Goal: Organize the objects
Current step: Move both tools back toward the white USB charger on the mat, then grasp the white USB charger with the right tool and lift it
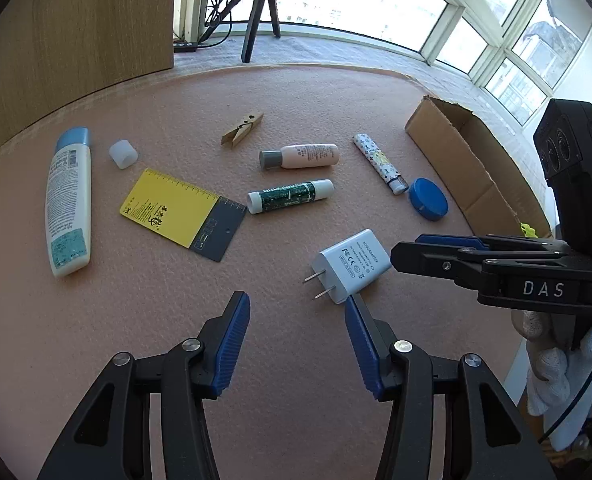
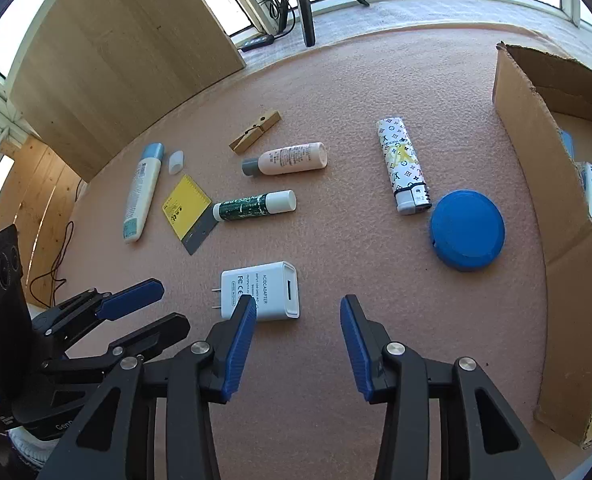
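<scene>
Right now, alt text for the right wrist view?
Open right gripper hovers over a pink mat, a white AC adapter just beyond its left fingertip. Further off lie a blue round lid, a patterned lighter and a cardboard box.

Place: a home sunroom or enclosed balcony, arranged for recording.
Windows: white-framed window wall [image 1: 496,40] curves around the far side, with buildings outside.
Worktop: pink felt-covered worktop [image 1: 296,96].
Furniture: wooden cabinet panel [image 2: 119,60].
Recording gear: black tripod [image 1: 259,8] and power strip [image 1: 184,47] on the sill.
Household clutter: toiletries, lighter, charger, cardboard box [image 2: 536,184].
</scene>
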Demonstrator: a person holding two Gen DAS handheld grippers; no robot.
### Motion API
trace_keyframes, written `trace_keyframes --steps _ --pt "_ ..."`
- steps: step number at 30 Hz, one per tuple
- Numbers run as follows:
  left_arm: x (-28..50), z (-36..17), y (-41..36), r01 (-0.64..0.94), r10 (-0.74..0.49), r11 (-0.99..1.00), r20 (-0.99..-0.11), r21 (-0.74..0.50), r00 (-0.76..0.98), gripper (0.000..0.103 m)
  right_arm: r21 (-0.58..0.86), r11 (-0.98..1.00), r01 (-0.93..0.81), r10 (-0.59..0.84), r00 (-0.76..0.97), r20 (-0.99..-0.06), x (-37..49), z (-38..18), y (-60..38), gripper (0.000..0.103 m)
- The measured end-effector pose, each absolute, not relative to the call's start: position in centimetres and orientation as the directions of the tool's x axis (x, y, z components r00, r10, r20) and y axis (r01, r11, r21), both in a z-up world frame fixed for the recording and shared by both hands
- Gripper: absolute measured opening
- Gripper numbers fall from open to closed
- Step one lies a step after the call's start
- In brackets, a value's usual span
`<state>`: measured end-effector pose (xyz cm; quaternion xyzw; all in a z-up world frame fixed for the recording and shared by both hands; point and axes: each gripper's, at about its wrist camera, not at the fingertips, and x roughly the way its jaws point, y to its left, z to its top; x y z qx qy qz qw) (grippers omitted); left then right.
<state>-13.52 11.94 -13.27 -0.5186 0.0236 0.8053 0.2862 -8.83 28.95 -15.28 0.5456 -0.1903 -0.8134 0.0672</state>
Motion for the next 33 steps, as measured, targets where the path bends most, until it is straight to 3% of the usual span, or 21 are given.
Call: trace_keyframes --steps 5,11,17,33 --pt "-13.3 -14.6 13.4 -0.497 0.458 -0.817 -0.853 -0.292 -0.251 0.053 0.446 -0.89 -0.101 -0.387 -0.353 -0.852 -9.9 -16.0 28.8 0.04" --pt "-13.5 -15.3 13.9 -0.484 0.49 -0.806 -0.843 -0.341 -0.223 0.037 0.44 -0.895 -0.081 -0.396 -0.312 -0.863 -11.0 -16.6 28.0 0.04" --pt "-13.6 -15.7 14.1 -0.477 0.49 -0.809 -0.843 -0.345 -0.222 0.031 0.459 -0.886 -0.058 -0.425 -0.293 -0.857 -11.3 -17.0 27.7 0.029" --pt "-12.5 -11.5 16.8 -0.544 0.494 -0.788 -0.824 -0.29 -0.277 0.031 0.452 -0.891 -0.03 -0.409 -0.378 -0.831 -9.1 -13.1 30.1 0.029"
